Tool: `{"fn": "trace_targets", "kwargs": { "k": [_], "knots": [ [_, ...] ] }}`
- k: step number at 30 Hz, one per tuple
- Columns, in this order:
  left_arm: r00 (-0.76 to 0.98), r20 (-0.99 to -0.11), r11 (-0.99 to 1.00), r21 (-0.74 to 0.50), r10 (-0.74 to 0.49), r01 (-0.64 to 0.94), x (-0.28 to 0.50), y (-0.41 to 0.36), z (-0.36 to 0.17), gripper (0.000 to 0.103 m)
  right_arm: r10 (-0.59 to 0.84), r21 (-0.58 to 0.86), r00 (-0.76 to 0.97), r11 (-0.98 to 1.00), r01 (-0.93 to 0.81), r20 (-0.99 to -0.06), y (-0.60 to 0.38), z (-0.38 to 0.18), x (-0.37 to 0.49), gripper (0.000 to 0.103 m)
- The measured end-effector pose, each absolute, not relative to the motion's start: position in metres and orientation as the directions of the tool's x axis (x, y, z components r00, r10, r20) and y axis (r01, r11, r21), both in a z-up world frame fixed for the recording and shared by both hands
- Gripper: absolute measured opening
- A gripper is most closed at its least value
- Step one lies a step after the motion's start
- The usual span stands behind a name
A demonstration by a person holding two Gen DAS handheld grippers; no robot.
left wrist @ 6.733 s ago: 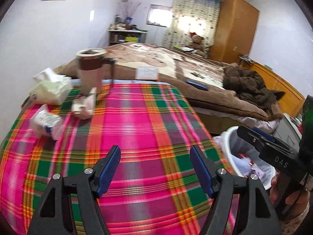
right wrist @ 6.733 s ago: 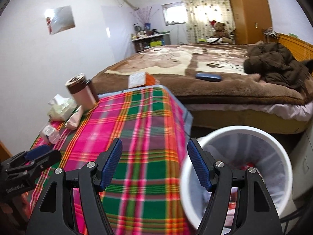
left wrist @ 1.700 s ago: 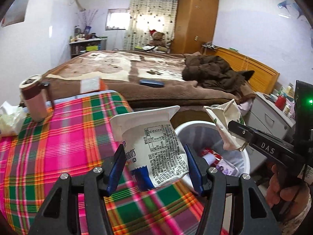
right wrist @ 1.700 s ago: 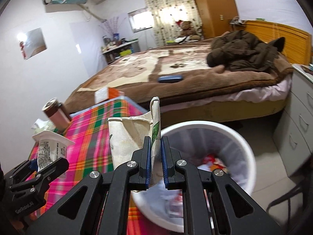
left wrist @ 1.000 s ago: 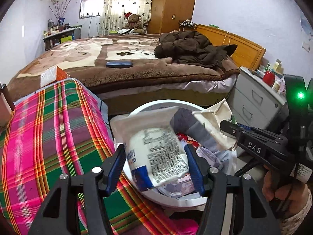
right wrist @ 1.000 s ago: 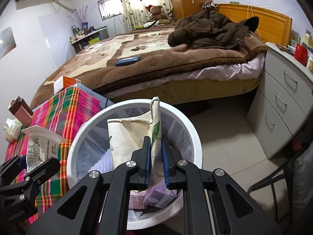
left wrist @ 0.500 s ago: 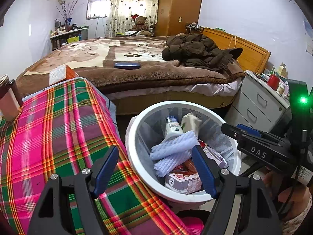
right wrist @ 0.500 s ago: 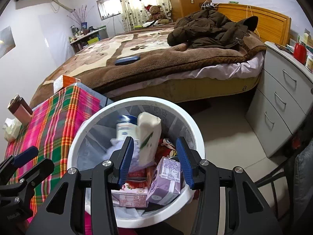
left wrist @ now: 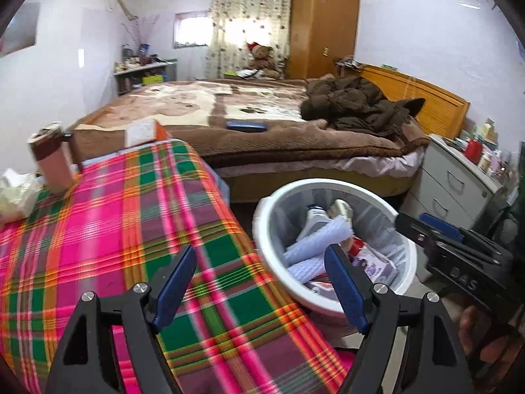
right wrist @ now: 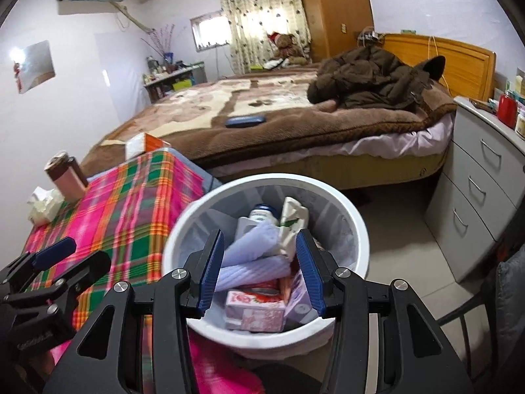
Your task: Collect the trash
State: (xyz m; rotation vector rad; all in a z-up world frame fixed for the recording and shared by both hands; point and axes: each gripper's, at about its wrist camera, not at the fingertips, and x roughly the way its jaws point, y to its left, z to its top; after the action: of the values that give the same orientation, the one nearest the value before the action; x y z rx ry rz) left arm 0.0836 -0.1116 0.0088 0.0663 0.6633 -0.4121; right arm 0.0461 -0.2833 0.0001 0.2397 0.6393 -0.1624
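Drop step done: left gripper and right gripper just opened, both empty, above white waste bin. Next: back to plaid tablecloth beside bin for tissue pack.

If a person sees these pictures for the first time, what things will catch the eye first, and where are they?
First comes the bright pink and green plaid cloth covering the table on the left. Beside its right edge, on the floor, stands the white trash bin, full of cartons and wrappers, with the open, empty right gripper above it. Behind both lies the big bed with a brown blanket and a dark coat heaped near the headboard.
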Motion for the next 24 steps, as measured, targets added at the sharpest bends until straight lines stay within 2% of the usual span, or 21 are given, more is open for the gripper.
{"fn": "trace_targets", "kwargs": {
  "k": [11,24],
  "knots": [
    [0.798,-0.544,0.954,-0.015,-0.259,0.3,0.049,-0.078,0.01,0.082,-0.096,0.143,0.864,0.971,0.19,-0.495,-0.251,0.005,0.014,0.06],
    [0.848,-0.493,0.975,-0.002,-0.193,0.221,0.019,-0.047,0.009,0.082,-0.053,0.149,0.894,0.98,0.132,-0.445,-0.226,0.006,-0.007,0.061]
  ]
}}
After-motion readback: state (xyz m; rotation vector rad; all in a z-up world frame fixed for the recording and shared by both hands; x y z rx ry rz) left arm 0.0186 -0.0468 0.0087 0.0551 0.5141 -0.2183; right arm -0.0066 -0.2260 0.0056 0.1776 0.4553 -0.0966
